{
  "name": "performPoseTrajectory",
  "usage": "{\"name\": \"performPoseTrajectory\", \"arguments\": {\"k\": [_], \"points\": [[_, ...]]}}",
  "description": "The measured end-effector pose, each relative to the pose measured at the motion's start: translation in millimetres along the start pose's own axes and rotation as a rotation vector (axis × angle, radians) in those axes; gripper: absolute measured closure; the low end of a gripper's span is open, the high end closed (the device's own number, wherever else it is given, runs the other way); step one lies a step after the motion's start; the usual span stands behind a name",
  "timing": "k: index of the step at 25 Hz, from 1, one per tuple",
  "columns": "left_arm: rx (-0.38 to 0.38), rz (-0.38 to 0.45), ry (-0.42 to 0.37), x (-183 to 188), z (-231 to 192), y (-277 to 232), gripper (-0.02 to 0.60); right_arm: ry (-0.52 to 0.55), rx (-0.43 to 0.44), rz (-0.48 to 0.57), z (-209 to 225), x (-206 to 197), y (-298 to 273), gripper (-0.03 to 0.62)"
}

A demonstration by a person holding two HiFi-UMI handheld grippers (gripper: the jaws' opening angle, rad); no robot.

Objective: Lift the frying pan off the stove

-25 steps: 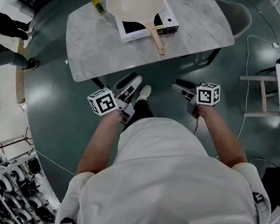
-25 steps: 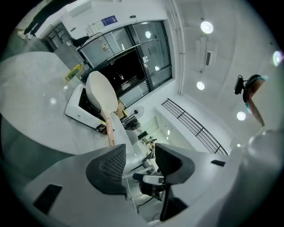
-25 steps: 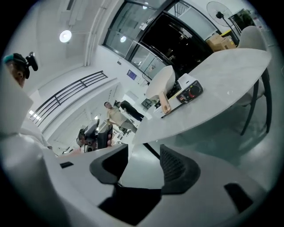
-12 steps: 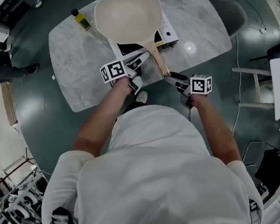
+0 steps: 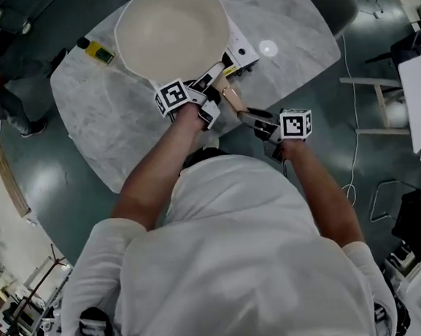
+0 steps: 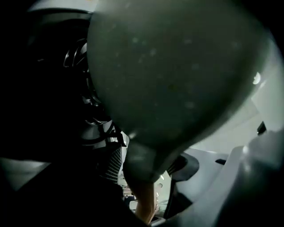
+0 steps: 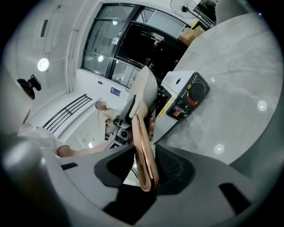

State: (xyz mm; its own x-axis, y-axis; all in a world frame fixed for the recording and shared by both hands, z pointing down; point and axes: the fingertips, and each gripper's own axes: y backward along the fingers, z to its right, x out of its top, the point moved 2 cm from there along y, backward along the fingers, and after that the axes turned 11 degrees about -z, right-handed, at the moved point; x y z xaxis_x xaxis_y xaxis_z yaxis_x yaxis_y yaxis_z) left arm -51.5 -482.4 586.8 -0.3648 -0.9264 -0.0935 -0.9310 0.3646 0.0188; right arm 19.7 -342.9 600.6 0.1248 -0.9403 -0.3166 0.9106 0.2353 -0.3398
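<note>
Marble table (image 5: 113,143), right tool (image 5: 247,116) clamps frying pan handle (image 5: 232,99), left tool (image 5: 215,73) spread around it

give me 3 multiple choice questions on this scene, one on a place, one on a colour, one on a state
1. Where is the small bottle?
A. on the stove
B. on the table, left of the frying pan in the head view
C. on the floor

2. What colour is the inside of the frying pan?
A. cream
B. black
C. red

3. What stands between the right gripper's tongs?
A. nothing
B. the bottle
C. the pan's handle

Answers:
1. B: the head view shows it on the marble table beside the pan.
2. A: its bowl is pale cream.
3. C: the right gripper view shows the handle's end there.
</note>
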Motion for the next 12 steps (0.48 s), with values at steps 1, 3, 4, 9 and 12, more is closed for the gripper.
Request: {"name": "performPoseTrajectory", "arguments": {"k": [1,3,4,9,12], "points": [[-0.009,0.005,0.008,2.8,-1.3,-1.7,0.300,-0.013,-0.014,0.007,3.6,-1.1,-0.3,0.449],[0.004,0.014,-0.001,5.3,-2.3,-2.4,0.392,-0.033,-0.020,0.021,4.8,-3.1,-1.2,0.445],[0.020,0.012,-0.018,4.7,-1.8,-2.0,0.406,-0.033,-0.012,0.026,2.4,-3.7,-1.8,0.445],[0.071,0.002,-0.104,-1.3,15.4,-0.7,0.426,-0.027,0.047,0.067,-20.5,-7.1,3.1,0.469],[0.085,0.009,-0.100,1.0,19.9,3.2,0.428,-0.021,0.056,0.085,-32.3,-4.9,-0.1,0.472]]}}
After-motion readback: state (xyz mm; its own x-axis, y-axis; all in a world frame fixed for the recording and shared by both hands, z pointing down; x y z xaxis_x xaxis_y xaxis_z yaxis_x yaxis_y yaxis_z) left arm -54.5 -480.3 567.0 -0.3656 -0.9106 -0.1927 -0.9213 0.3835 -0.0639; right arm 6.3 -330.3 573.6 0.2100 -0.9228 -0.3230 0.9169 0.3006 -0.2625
